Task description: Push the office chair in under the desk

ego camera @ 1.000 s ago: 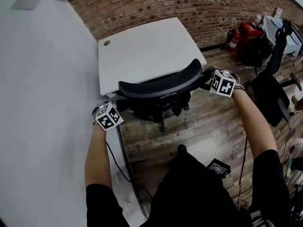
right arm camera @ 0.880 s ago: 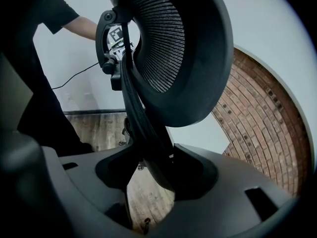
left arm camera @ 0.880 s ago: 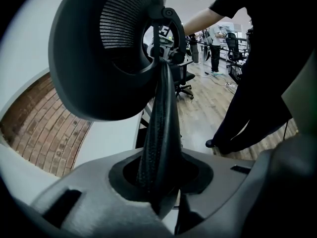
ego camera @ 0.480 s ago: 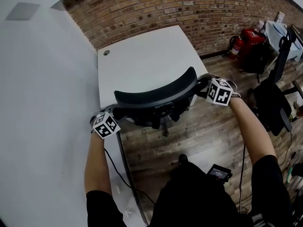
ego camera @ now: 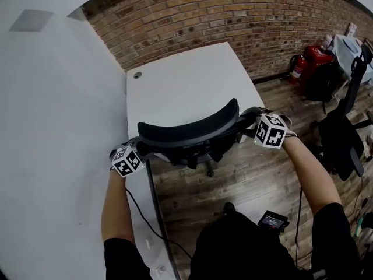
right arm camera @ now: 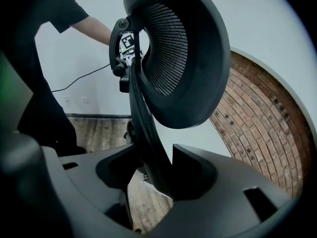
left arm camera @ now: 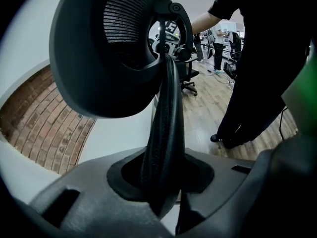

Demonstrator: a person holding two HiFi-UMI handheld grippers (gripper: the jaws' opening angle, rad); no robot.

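Observation:
The black mesh office chair's backrest (ego camera: 186, 132) stands at the front edge of the white desk (ego camera: 186, 83), with the seat hidden beneath it. My left gripper (ego camera: 139, 149) pinches the backrest's left rim, and its jaws are easing open a little on the rim (left arm camera: 166, 123) that still sits between them. My right gripper (ego camera: 249, 119) holds the right rim (right arm camera: 143, 128), its jaws closing slightly on it. In the left gripper view the mesh back (left arm camera: 99, 58) looms close above my left gripper (left arm camera: 166, 182). The right gripper view shows the back (right arm camera: 183, 58) above my right gripper (right arm camera: 148, 177).
A brick wall (ego camera: 233, 16) runs behind the desk and a white wall (ego camera: 52, 127) flanks its left side. Red gear (ego camera: 317, 57) and another black chair (ego camera: 344, 139) stand at the right on the wood floor. A cable (ego camera: 140, 214) hangs from my left arm.
The chair and both grippers have moved forward toward the desk. The backrest now reaches the desk's front edge, and less of the chair's base shows.

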